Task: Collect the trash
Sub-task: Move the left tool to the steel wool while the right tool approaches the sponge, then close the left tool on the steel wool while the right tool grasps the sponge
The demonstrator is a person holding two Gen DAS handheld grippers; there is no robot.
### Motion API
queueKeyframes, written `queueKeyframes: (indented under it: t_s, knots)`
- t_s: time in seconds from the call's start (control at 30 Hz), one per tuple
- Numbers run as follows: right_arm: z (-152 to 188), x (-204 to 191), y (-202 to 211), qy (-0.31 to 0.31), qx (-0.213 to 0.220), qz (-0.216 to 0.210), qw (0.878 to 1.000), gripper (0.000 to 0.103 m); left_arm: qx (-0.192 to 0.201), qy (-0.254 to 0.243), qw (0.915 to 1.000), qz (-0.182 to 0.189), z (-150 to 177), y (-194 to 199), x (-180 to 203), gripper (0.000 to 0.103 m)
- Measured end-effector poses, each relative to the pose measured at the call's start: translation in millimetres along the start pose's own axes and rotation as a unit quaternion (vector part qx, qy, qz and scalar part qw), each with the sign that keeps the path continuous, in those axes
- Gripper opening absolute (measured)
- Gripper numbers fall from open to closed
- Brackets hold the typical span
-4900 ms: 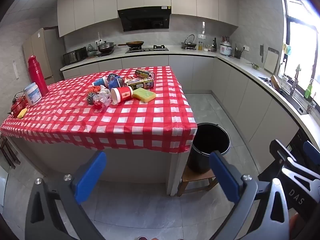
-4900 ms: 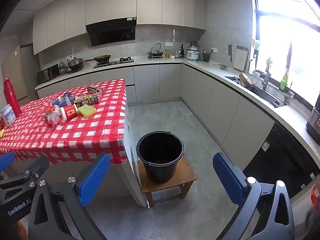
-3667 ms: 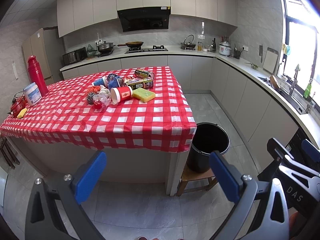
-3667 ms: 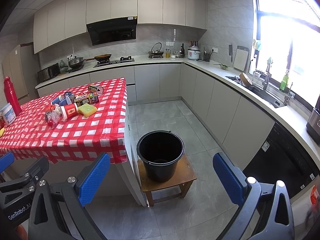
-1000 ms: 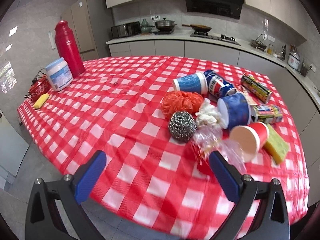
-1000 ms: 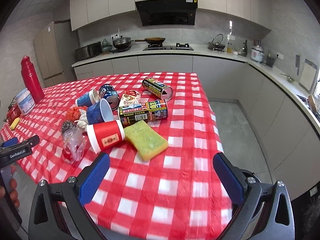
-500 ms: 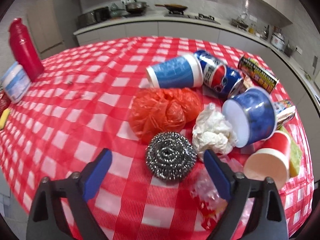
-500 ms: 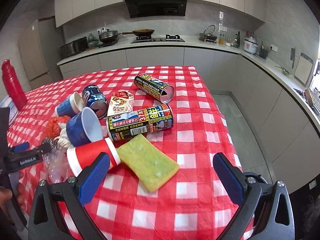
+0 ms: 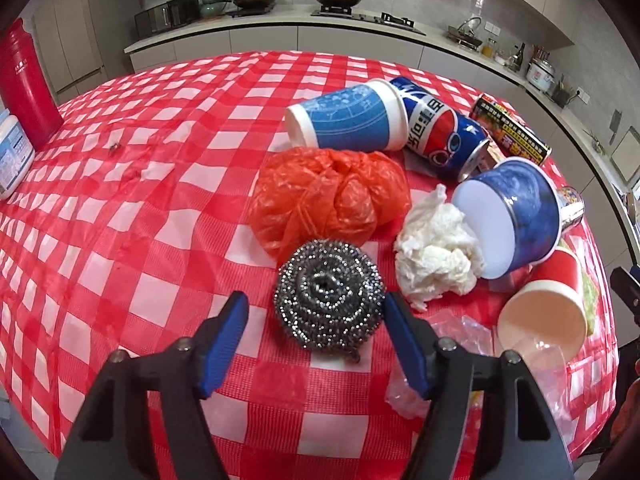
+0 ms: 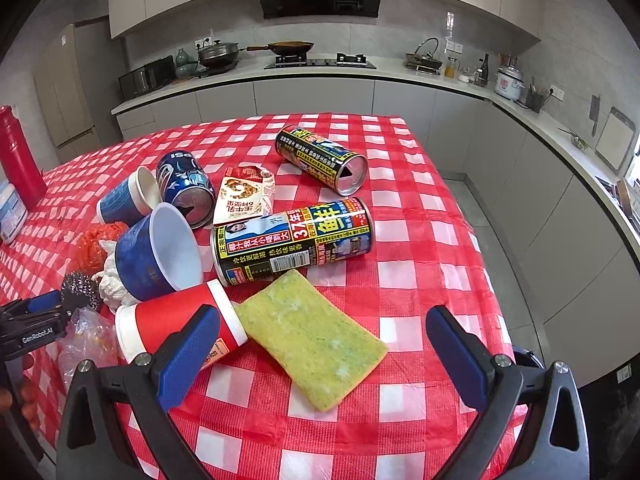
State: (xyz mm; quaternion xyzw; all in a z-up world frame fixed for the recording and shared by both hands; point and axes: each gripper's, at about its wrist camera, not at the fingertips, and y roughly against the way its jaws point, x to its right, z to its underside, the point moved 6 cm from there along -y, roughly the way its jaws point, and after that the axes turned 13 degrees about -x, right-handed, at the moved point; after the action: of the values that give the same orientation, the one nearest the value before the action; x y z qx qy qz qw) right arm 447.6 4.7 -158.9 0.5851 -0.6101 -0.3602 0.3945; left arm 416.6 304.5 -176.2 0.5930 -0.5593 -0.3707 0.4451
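Observation:
A steel wool scourer [image 9: 330,308] lies on the red checked tablecloth [image 9: 120,200], between the blue pads of my left gripper [image 9: 316,306]. Its jaws are closing, with a gap still showing on the left side. Behind the scourer sit an orange plastic bag [image 9: 328,196] and a white tissue wad [image 9: 436,256]. My right gripper [image 10: 322,320] stands wide open above a yellow sponge [image 10: 312,340], with a red cup [image 10: 172,328] by its left pad. Blue cups [image 10: 156,256], a Pepsi can [image 10: 184,184], two tall cans [image 10: 292,240] and a snack packet [image 10: 244,196] lie tipped over nearby.
A red thermos [image 9: 24,80] and a white tub [image 9: 12,156] stand at the table's far left. Crumpled clear plastic [image 9: 472,336] lies right of the scourer. A black bucket's rim [image 10: 528,360] shows below the table's right edge. Kitchen counters run behind.
Both grippers came from low beside the table to above the trash pile. In the last second the left one dropped close to the scourer and its jaws narrowed; the right one neared the sponge.

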Motion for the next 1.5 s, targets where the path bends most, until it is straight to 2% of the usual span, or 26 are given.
queueKeyframes:
  t_s: [0.2, 0.27, 0.47, 0.6, 0.73, 0.8, 1.07, 1.27, 1.43, 1.5]
  knots:
    - [1, -1, -8, 0.007, -0.009, -0.004, 1.0, 0.103, 0.0, -0.003, 1.0, 0.001, -9, -8, 5, 0.071]
    - [1, 0, -11, 0.011, -0.012, -0.003, 1.0, 0.103, -0.001, 0.004, 0.9999, 0.016, -7, -8, 3, 0.061]
    - [0, 5, -21, 0.018, -0.021, -0.007, 1.0, 0.103, 0.006, 0.014, 0.9995, 0.029, 0, -5, -3, 0.056]
    - [1, 7, -25, 0.02, -0.028, -0.013, 0.999, 0.103, -0.001, 0.006, 0.9999, 0.016, 5, -2, -6, 0.055]
    - [-1, 8, -28, 0.024, -0.029, -0.017, 0.999, 0.103, -0.007, 0.003, 1.0, -0.002, 5, -6, -4, 0.061]
    - [-1, 8, -31, 0.027, -0.032, -0.018, 0.999, 0.103, -0.005, -0.002, 1.0, -0.004, 4, -7, 0, 0.059]
    - [0, 8, -39, 0.046, -0.042, -0.029, 0.998, 0.103, 0.02, 0.026, 0.9994, 0.007, 9, 8, -10, 0.052]
    - [4, 4, -57, 0.063, -0.066, -0.051, 0.994, 0.1, 0.044, 0.019, 0.9988, 0.008, 9, 28, 0, 0.052]
    - [13, 4, -74, 0.083, -0.086, -0.051, 0.991, 0.1, 0.047, 0.018, 0.9987, 0.008, 11, 33, 4, 0.052]
    - [14, 2, -76, 0.096, -0.083, -0.047, 0.991, 0.096, 0.049, 0.022, 0.9985, 0.007, 11, 35, 3, 0.052]
